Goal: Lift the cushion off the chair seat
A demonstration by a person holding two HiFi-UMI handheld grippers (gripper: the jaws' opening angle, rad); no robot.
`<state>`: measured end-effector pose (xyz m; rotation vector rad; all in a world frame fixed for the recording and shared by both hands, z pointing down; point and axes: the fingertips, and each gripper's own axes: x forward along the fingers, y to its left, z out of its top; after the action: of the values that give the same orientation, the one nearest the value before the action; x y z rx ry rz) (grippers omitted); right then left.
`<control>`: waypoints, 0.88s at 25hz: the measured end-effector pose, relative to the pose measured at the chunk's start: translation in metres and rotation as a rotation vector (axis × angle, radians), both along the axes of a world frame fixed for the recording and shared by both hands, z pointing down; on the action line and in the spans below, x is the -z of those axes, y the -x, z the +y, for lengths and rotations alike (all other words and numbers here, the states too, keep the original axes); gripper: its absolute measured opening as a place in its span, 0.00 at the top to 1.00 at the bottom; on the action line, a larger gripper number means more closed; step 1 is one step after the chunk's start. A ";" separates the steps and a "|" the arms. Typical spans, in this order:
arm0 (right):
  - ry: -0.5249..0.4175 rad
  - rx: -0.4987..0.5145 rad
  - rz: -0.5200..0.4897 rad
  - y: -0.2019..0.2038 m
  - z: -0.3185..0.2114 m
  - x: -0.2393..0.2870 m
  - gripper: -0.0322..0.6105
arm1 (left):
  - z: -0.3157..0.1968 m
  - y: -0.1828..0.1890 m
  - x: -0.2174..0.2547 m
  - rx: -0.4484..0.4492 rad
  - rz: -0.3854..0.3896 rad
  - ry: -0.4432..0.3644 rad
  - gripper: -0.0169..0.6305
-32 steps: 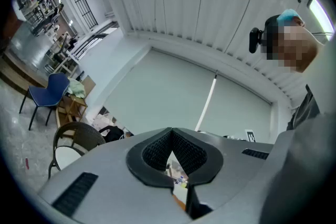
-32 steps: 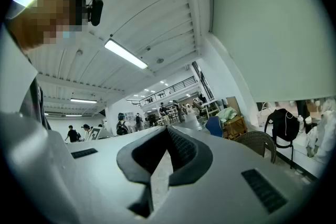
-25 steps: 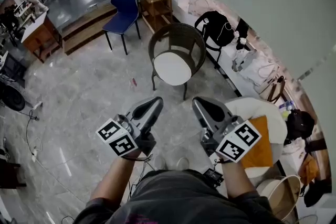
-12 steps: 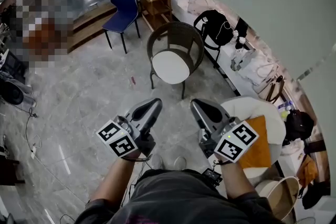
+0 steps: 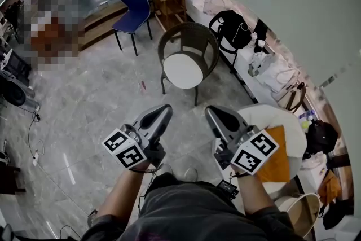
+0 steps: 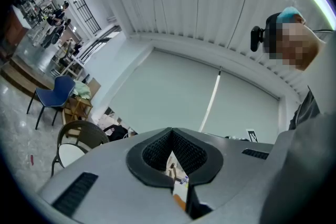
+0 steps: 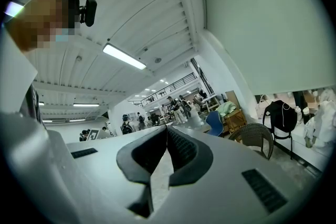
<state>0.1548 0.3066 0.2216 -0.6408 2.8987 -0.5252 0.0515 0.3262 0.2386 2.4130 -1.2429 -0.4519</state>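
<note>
A round white cushion [image 5: 183, 71] lies on the seat of a dark wicker chair [image 5: 192, 36] out on the grey floor ahead. Both grippers hang in the air well short of the chair, side by side, pointing toward it. My left gripper [image 5: 163, 112] is shut with nothing in it, and so is my right gripper [image 5: 212, 114]. In the left gripper view the chair [image 6: 84, 134] and its cushion [image 6: 68, 153] show low at the left, beyond the closed left gripper [image 6: 171, 132]. The right gripper view has the chair [image 7: 255, 136] at the right, past the right gripper [image 7: 167, 131].
A blue chair [image 5: 134, 7] and a wooden side table [image 5: 169, 5] with a green cloth stand behind the wicker chair. A black bag [image 5: 232, 31] hangs on a chair by the wall. An orange cushion [image 5: 278, 162] lies on a white seat at my right. Cables trail at the left.
Both grippers have drifted slightly lower and nearer to me, still shut. The chair and its cushion have not moved.
</note>
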 end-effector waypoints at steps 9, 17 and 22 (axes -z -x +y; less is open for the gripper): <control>-0.004 0.011 0.007 -0.001 -0.010 0.000 0.93 | -0.013 -0.001 0.003 0.008 -0.002 -0.010 0.96; -0.006 0.005 0.015 0.012 -0.040 -0.005 0.93 | -0.045 0.014 -0.001 0.003 0.003 -0.012 0.96; 0.003 0.001 0.025 0.024 -0.071 -0.022 0.93 | -0.075 0.029 -0.018 0.001 0.009 -0.006 0.96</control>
<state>0.1306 0.2358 0.2432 -0.6517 2.9221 -0.5254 0.0228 0.2510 0.2568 2.4129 -1.2405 -0.4671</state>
